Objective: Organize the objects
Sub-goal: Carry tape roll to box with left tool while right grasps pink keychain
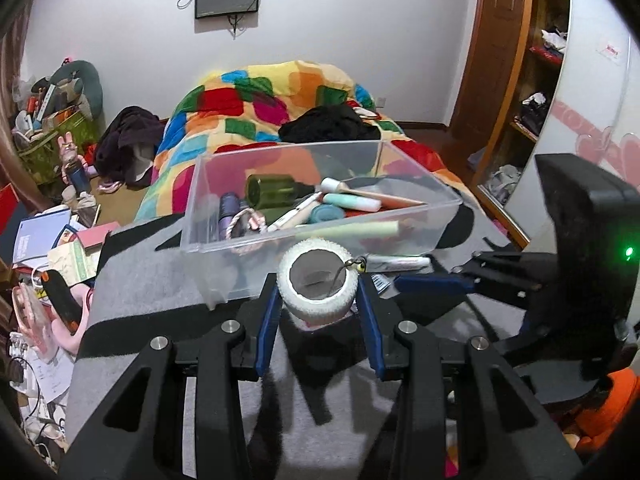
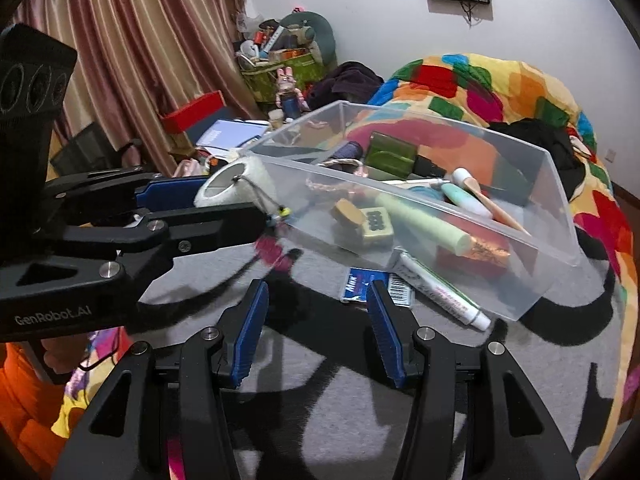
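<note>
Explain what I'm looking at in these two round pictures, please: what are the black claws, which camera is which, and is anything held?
No robot arm here: a person holds a two-finger gripper in each hand, each with a fisheye camera looking forward along its fingers, hence the round, bent views.

In the left wrist view, the left gripper is shut on a white tape roll, just short of the clear plastic bin. A small hook on a wire hangs at the roll's rim. The right wrist view shows the same grip from the side.

The right gripper is open and holds nothing. It hovers over the grey and black cloth. Ahead of it lie a blue card and a white marker, outside the bin.

The bin already holds a green bottle, pens and other small things.
</note>
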The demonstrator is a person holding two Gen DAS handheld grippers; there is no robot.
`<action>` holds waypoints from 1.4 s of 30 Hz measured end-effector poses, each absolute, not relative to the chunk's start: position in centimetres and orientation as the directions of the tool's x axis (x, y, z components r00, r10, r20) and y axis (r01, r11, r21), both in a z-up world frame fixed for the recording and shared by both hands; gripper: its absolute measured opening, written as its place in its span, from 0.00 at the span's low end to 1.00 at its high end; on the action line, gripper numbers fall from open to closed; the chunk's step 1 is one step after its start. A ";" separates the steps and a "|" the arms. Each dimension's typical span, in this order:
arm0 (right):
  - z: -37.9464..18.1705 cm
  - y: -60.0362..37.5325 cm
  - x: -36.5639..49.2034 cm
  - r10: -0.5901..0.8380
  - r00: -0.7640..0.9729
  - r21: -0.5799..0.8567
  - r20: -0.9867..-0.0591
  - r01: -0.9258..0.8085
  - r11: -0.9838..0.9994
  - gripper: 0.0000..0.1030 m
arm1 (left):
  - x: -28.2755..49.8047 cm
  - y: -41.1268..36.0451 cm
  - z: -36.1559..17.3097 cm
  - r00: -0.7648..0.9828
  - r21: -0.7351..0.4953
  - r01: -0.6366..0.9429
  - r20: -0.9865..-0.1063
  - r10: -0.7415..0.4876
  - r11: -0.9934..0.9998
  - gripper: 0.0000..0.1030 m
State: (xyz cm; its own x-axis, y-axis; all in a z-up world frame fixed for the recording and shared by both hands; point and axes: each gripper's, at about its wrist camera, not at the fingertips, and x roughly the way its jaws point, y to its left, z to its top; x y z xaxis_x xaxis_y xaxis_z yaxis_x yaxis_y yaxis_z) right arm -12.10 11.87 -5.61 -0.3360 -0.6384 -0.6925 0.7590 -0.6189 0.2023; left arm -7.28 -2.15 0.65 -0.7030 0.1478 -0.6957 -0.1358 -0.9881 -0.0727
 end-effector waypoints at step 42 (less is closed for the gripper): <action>-1.5 15.3 -15.8 -0.653 -0.481 0.260 -0.585 0.652 -0.712 0.08 | -9.9 -4.1 1.0 -0.735 -0.050 -0.033 -0.675 0.058 -0.998 0.36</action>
State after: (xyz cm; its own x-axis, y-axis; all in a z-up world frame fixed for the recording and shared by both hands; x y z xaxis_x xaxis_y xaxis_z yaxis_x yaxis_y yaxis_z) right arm -15.79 15.31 -1.47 -0.4806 -0.6534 -0.5849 0.6517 -0.7124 0.2603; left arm -9.91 -4.10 1.00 -0.7351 0.0582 -0.6754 -0.0333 -0.9982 -0.0498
